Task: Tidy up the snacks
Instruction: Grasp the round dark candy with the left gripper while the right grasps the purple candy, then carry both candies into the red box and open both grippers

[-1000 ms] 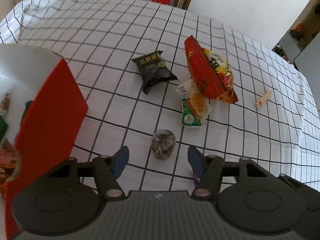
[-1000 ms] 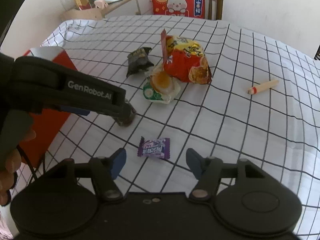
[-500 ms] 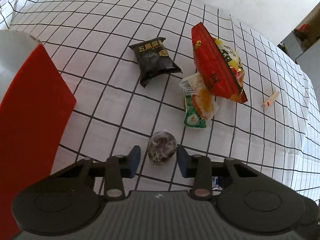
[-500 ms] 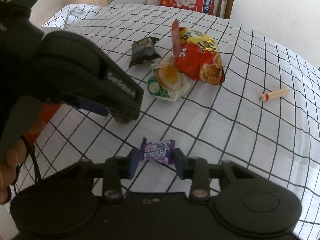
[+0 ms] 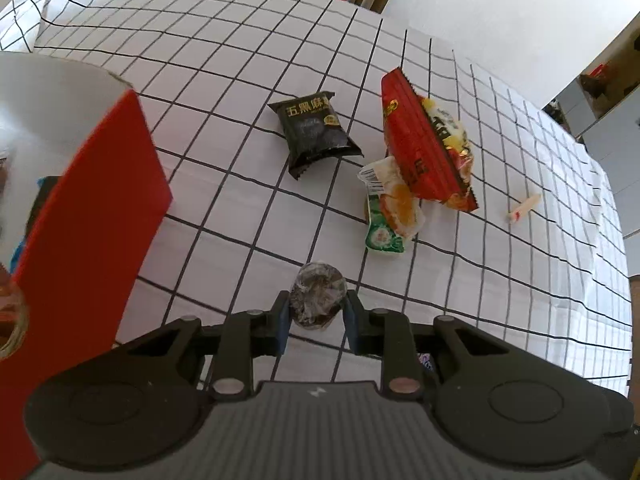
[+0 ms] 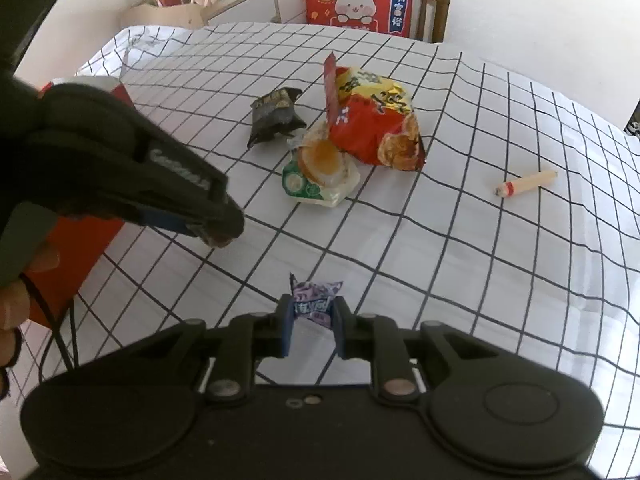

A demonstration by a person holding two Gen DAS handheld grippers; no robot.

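Left tongs (image 5: 316, 318) grip the round dark wrapped snack (image 5: 318, 294) at lower centre; right tongs (image 6: 311, 326) pinch the purple candy (image 6: 314, 302). Shallow tip grips risk slipping short of the red box (image 5: 80, 240).

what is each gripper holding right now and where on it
Left gripper pinches the round dark wrapped snack across its sides; right gripper clamps the purple candy across its wrapped middle.
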